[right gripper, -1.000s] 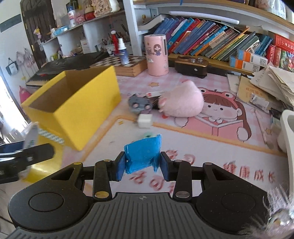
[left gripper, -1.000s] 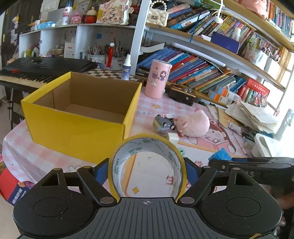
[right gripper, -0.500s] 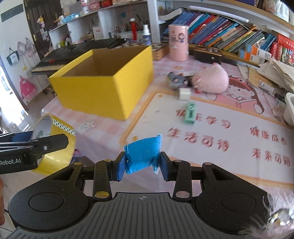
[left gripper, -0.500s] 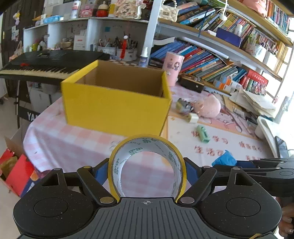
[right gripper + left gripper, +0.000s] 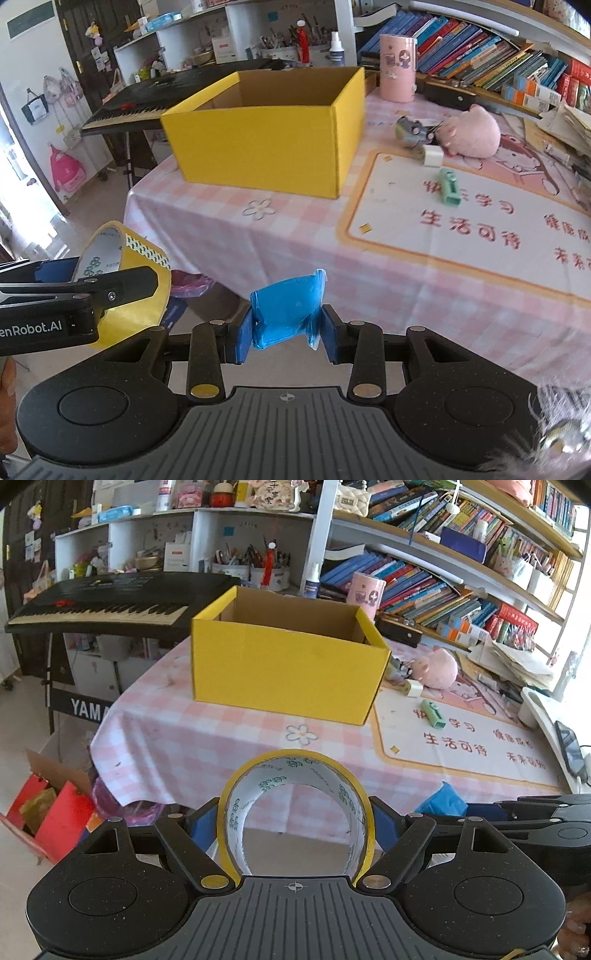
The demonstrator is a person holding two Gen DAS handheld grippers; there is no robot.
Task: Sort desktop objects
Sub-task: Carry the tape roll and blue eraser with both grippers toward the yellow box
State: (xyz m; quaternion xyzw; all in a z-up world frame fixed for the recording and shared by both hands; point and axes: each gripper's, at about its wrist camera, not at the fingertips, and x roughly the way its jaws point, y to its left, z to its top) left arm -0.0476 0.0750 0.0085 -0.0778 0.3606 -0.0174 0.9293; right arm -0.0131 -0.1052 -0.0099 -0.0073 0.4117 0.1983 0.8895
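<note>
The left gripper [image 5: 295, 823] has its jaws clamped on a yellow tape roll [image 5: 295, 775]; the right gripper [image 5: 284, 332] pinches a blue packet [image 5: 286, 310]. Its neighbour's arm reads "enRobot.AI".

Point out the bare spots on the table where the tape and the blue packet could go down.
Bare checked cloth lies between the yellow box and the near table edge, around the flower print. The printed mat is open below the green eraser. It is crowded near the pink plush and paper stacks.
</note>
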